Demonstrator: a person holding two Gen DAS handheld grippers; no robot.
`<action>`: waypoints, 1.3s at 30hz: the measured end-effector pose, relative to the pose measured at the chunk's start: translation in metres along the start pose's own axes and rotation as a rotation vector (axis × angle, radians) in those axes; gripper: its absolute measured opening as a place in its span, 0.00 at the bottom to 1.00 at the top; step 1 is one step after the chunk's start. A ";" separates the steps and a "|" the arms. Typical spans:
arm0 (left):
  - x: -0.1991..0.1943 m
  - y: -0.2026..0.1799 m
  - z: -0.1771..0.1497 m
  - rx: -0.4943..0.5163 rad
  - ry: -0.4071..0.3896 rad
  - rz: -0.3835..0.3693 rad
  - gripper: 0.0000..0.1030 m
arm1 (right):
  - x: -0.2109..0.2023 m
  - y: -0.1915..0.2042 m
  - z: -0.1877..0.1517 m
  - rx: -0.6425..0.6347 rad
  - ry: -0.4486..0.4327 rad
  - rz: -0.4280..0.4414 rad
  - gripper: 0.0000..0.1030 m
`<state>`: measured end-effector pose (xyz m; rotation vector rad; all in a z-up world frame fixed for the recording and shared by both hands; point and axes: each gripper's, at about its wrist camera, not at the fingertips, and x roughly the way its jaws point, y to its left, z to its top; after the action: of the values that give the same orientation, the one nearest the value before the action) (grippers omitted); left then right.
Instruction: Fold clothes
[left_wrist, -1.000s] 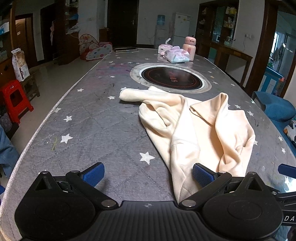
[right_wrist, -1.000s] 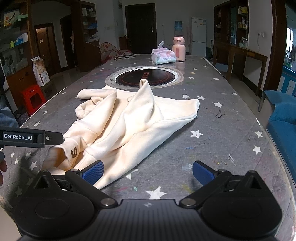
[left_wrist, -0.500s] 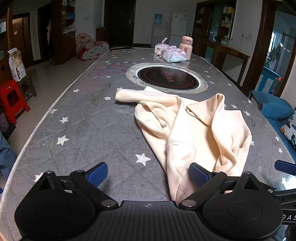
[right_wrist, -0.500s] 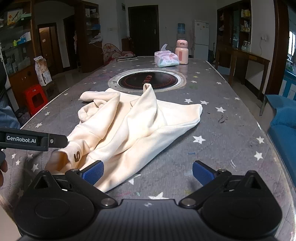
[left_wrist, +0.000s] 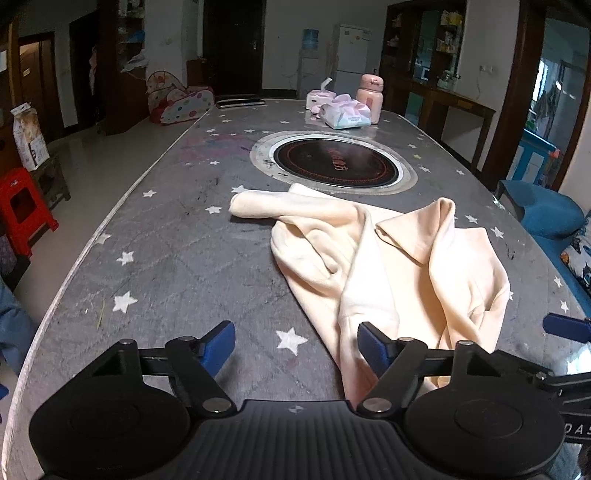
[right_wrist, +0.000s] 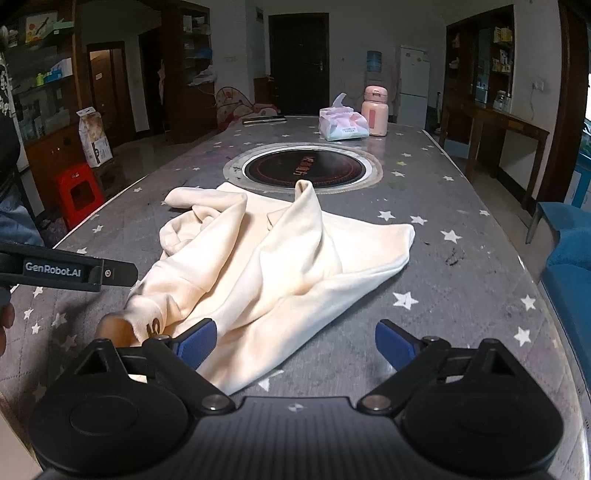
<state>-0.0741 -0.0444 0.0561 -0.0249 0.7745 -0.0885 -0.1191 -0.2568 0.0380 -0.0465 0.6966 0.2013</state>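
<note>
One cream garment (left_wrist: 399, 266), two tissue packs (left_wrist: 345, 115) (left_wrist: 320, 99), one pink bottle (left_wrist: 371, 96), one red stool (left_wrist: 20, 208), two grippers (left_wrist: 297, 341) (right_wrist: 295, 341).

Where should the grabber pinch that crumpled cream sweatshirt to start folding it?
Probably the bottom edge nearest the grippers. The cream sweatshirt lies crumpled on the starry table, and its near hem is a thin, flat edge. The right gripper, jaws just closing slightly, is open beside it; the left gripper, also narrowing, is open too. Coming in low from the near side suits best.
</note>
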 end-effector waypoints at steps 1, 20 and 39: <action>0.001 -0.001 0.001 0.009 0.001 -0.006 0.71 | 0.001 0.000 0.001 -0.002 0.004 0.006 0.86; 0.045 -0.019 0.017 0.120 0.047 -0.154 0.28 | 0.052 -0.024 0.050 0.013 0.037 0.059 0.57; 0.055 -0.018 0.021 0.136 0.059 -0.174 0.25 | 0.105 -0.031 0.070 0.063 0.058 0.090 0.10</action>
<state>-0.0218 -0.0671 0.0338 0.0394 0.8232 -0.3083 0.0100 -0.2621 0.0236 0.0390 0.7633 0.2647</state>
